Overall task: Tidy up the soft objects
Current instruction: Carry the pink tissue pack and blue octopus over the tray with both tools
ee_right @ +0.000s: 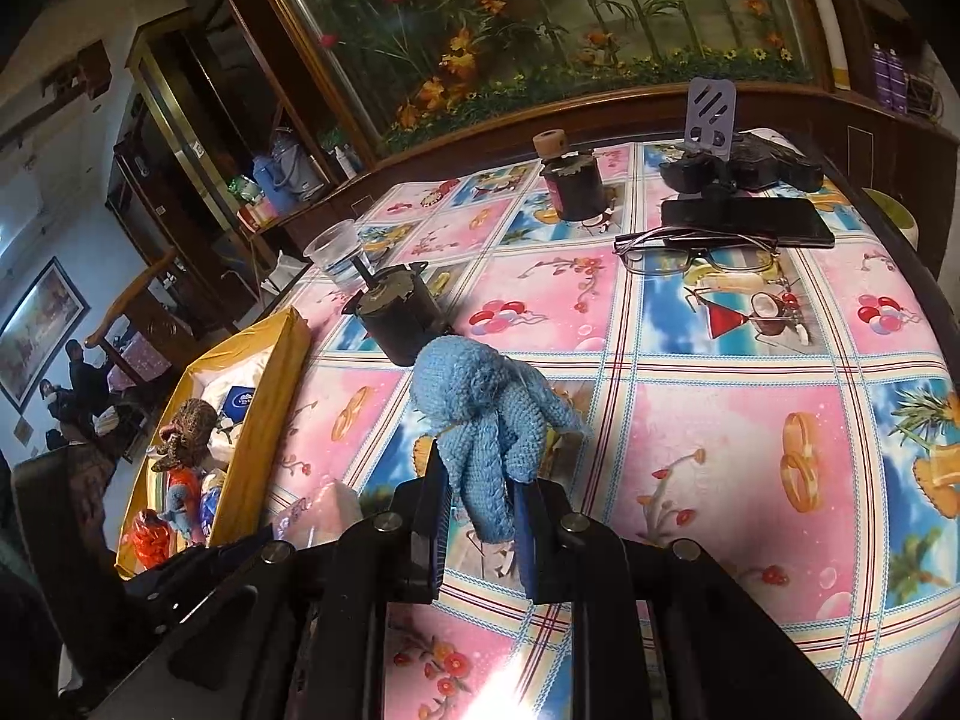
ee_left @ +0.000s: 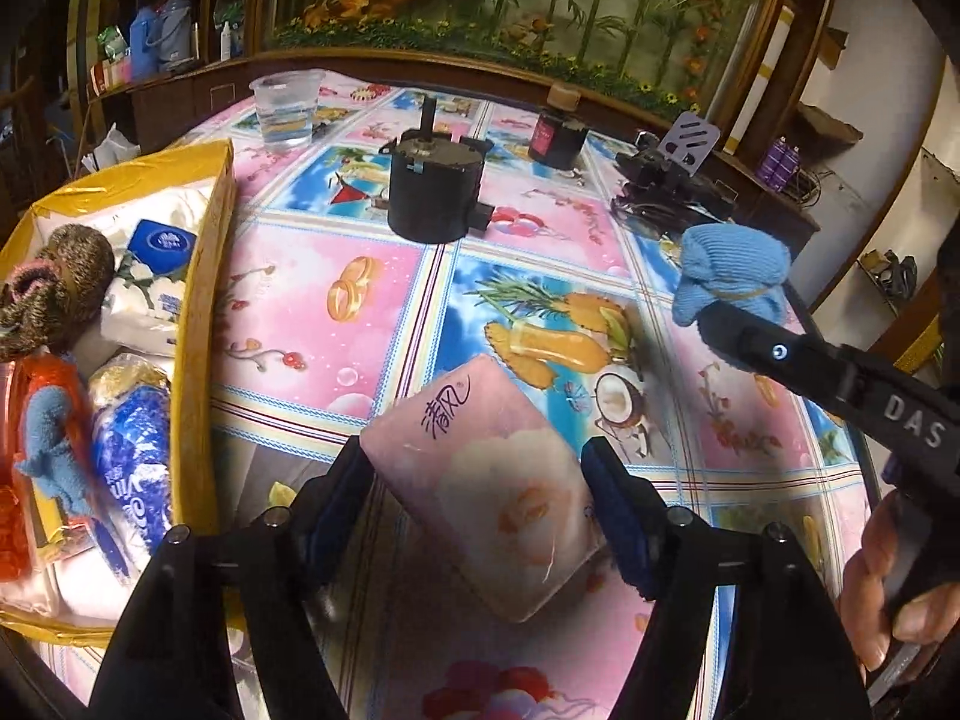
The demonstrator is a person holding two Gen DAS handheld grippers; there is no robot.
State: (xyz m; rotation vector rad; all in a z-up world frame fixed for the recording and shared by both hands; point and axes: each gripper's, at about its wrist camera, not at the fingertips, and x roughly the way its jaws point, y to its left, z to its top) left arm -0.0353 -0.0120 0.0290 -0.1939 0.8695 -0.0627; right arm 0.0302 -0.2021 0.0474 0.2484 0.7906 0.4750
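My left gripper (ee_left: 480,504) is shut on a pink tissue pack (ee_left: 489,489) and holds it just above the table. My right gripper (ee_right: 483,516) is shut on a blue knitted glove (ee_right: 489,414), held above the table; the glove also shows in the left wrist view (ee_left: 729,273) at the right. A yellow box (ee_left: 201,300) at the left holds tissue packs (ee_left: 153,282), a brown plush monkey (ee_left: 57,288) and another blue glove (ee_left: 51,444). The box also shows in the right wrist view (ee_right: 264,426).
On the patterned tablecloth stand a black motor (ee_left: 435,186), a plastic cup of water (ee_left: 285,108), a dark jar (ee_left: 558,135), glasses (ee_right: 696,255), a phone (ee_right: 747,219) and a phone stand (ee_right: 711,114). A wooden rail edges the table's far side.
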